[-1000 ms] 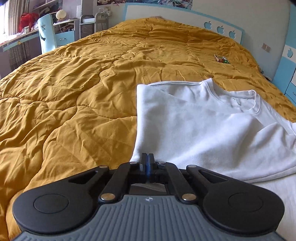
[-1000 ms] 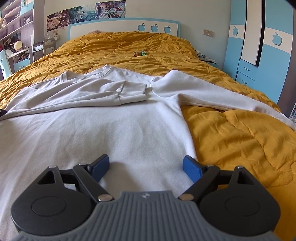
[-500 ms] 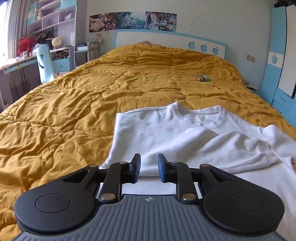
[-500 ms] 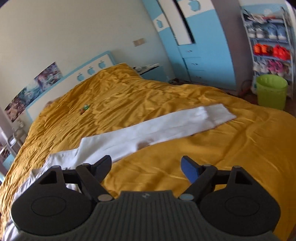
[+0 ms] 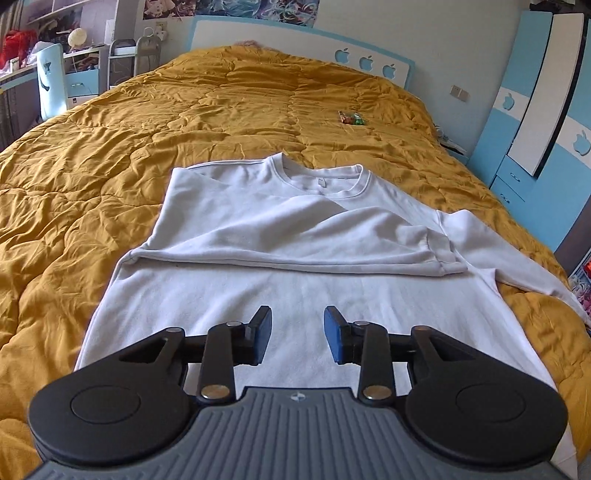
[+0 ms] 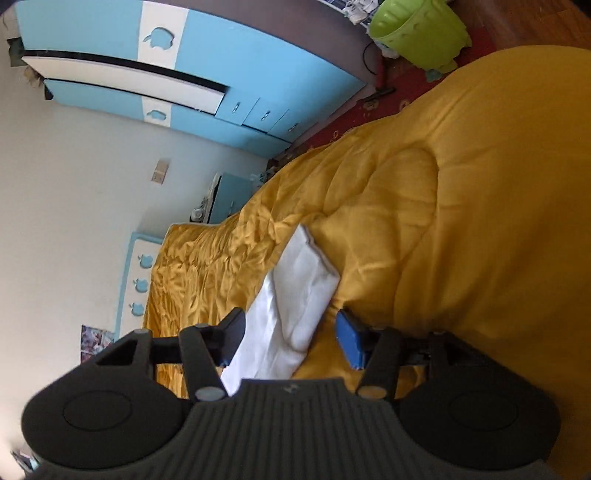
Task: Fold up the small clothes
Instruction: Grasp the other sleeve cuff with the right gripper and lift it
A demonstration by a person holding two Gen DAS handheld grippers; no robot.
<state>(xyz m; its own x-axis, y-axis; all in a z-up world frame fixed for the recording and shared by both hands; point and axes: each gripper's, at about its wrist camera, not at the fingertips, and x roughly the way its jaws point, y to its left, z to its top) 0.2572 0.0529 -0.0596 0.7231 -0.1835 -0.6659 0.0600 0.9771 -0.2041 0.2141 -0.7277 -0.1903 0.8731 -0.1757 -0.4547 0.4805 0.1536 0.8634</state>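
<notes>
Having released the folded sleeve, we open the left gripper (image 5: 297, 339) above the white cotton sweatshirt (image 5: 295, 266) while the right gripper (image 6: 291, 338) closes around the outstretched sleeve cuff (image 6: 303, 291), not yet pinching it.

You have one white long-sleeved sweatshirt (image 5: 295, 258) in front of you, with two sleeves: one folded across the chest (image 5: 332, 243) and one stretched out to the side (image 6: 295, 295). There is one bed with a mustard-yellow quilted cover (image 5: 110, 166). On it lies one small green and red packet (image 5: 351, 118). The white headboard (image 5: 295, 44) has three blue apple shapes. One lime-green plastic bin (image 6: 417, 29) stands on the floor.
</notes>
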